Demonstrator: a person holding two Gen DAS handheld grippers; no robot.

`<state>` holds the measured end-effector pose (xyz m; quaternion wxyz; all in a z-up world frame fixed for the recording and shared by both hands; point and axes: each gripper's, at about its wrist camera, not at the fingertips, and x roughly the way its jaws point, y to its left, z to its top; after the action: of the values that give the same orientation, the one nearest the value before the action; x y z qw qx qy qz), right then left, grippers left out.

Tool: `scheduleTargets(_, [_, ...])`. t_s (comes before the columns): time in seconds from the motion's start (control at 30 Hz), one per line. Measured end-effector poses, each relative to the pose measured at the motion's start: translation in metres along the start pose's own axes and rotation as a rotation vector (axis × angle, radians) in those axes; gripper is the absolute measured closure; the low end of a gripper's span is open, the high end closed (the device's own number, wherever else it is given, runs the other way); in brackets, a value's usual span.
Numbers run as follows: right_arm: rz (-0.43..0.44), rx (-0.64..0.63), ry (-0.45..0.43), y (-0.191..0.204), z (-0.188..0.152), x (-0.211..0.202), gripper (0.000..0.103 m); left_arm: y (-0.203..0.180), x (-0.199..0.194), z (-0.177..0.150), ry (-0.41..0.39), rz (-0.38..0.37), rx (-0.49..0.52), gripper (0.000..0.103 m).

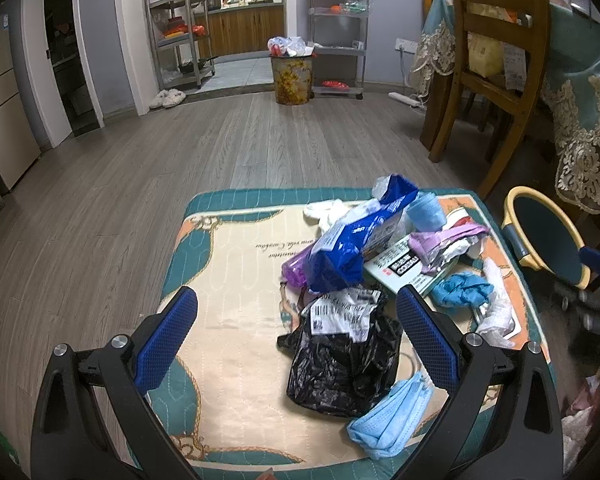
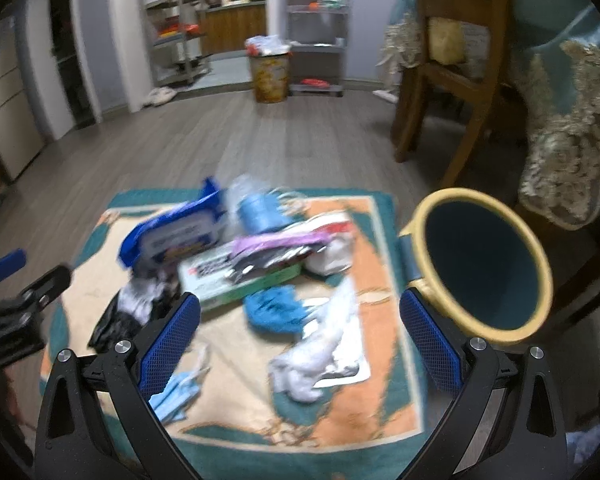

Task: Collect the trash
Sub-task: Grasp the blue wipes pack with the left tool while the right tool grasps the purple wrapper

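A heap of trash lies on a patterned mat (image 1: 236,280) on the floor: a black plastic bag (image 1: 344,356) with a white label, a blue wrapper (image 1: 348,240), a flat box (image 1: 408,268), blue gloves (image 1: 462,290) and a light blue face mask (image 1: 388,424). My left gripper (image 1: 298,300) hangs open above the near side of the mat, the black bag lying between its fingers. In the blurred right wrist view my right gripper (image 2: 300,306) is open over the mat (image 2: 236,392), above the blue gloves (image 2: 276,310) and crumpled white plastic (image 2: 320,356). A yellow-rimmed bin (image 2: 484,264) lies tipped beside its right finger.
A wooden chair (image 1: 496,60) and a table with a lace-edged cloth (image 1: 580,92) stand at the right. A full patterned waste bin (image 1: 292,74) and metal shelves (image 1: 338,28) stand at the far wall. Bare wood floor (image 1: 148,184) spreads left of the mat.
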<state>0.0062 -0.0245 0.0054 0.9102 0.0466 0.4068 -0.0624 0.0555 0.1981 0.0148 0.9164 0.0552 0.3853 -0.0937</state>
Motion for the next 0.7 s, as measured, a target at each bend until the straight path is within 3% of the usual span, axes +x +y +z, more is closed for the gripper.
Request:
scheduleTargets(0.13, [0.077, 0.150, 0.000, -0.046, 0.036, 0.004, 0.004, 0.003, -0.007, 0.025, -0.058, -0.072, 0.033, 0.005])
scheduleTargets(0.17, [0.132, 0.203, -0.012, -0.062, 0.045, 0.009, 0.004, 0.004, -0.008, 0.031, -0.084, -0.073, 0.048, 0.005])
scheduleTargets(0.23, [0.158, 0.213, 0.058, -0.071, 0.058, 0.023, 0.004, -0.001, -0.008, 0.043, -0.159, -0.040, 0.126, 0.005])
scheduleTargets(0.3, [0.160, 0.151, 0.075, -0.076, 0.066, 0.032, 0.004, -0.007, 0.003, 0.057, -0.133, -0.025, 0.196, 0.005])
scheduleTargets(0.4, [0.184, 0.095, 0.101, -0.079, 0.067, 0.048, 0.004, -0.003, 0.027, 0.058, -0.043, -0.037, 0.191, 0.006])
scheduleTargets(0.43, [0.171, 0.097, 0.115, -0.079, 0.066, 0.055, 0.004, -0.003, 0.031, 0.058, -0.052, -0.040, 0.194, 0.006])
scheduleTargets(0.7, [0.287, 0.122, 0.273, -0.069, 0.056, 0.110, 0.007, -0.009, 0.074, 0.051, 0.013, -0.179, 0.179, 0.007])
